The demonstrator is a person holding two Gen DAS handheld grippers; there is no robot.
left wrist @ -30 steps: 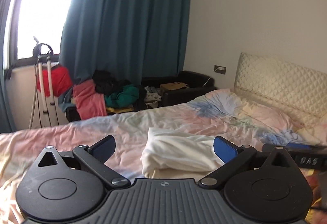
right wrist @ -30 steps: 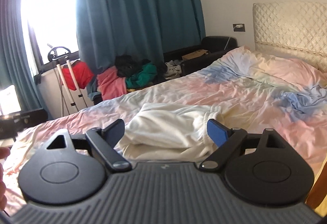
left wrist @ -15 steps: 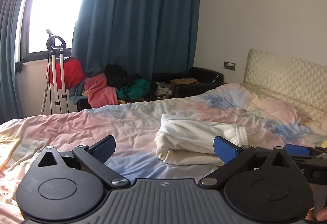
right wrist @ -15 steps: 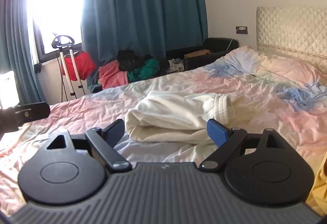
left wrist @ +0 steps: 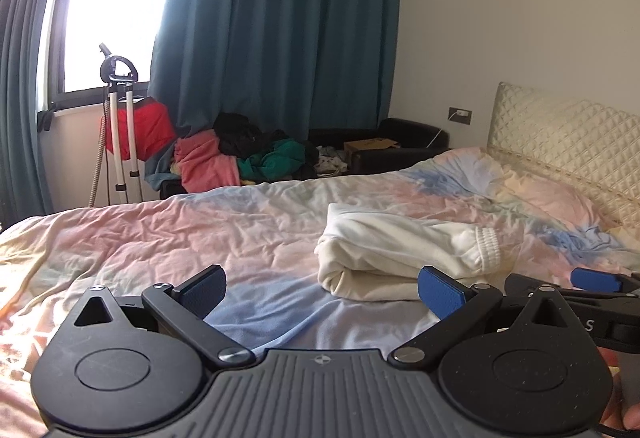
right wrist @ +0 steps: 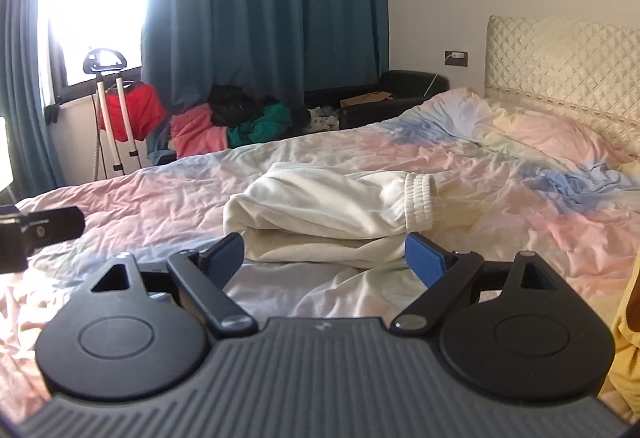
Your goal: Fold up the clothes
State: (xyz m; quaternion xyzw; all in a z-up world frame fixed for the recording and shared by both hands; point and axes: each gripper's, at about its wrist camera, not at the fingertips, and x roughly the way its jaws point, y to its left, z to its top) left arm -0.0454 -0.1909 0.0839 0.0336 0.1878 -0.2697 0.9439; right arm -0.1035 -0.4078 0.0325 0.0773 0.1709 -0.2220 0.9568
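Observation:
A folded cream-white garment [left wrist: 404, 250] [right wrist: 328, 214] with a ribbed cuff [right wrist: 420, 204] lies on the pastel bedspread [left wrist: 180, 230] [right wrist: 520, 206]. In the left wrist view my left gripper [left wrist: 322, 288] is open, low over the bed, with the garment just beyond its right fingertip and nothing between its fingers. My right gripper [right wrist: 324, 252] is open too, its blue pads on either side of the garment's near edge without touching it. The right gripper's fingertip [left wrist: 596, 280] shows at the right edge of the left wrist view.
A pile of clothes [left wrist: 240, 158] [right wrist: 240, 124] lies on a dark sofa [left wrist: 400, 142] under teal curtains. A garment steamer stand [left wrist: 120, 126] with red cloth stands by the window. A quilted headboard [right wrist: 560, 66] is on the right.
Both grippers have come down lower towards the bed and closer to the folded garment, which now looks larger and lies level with the fingertips. Both stay open.

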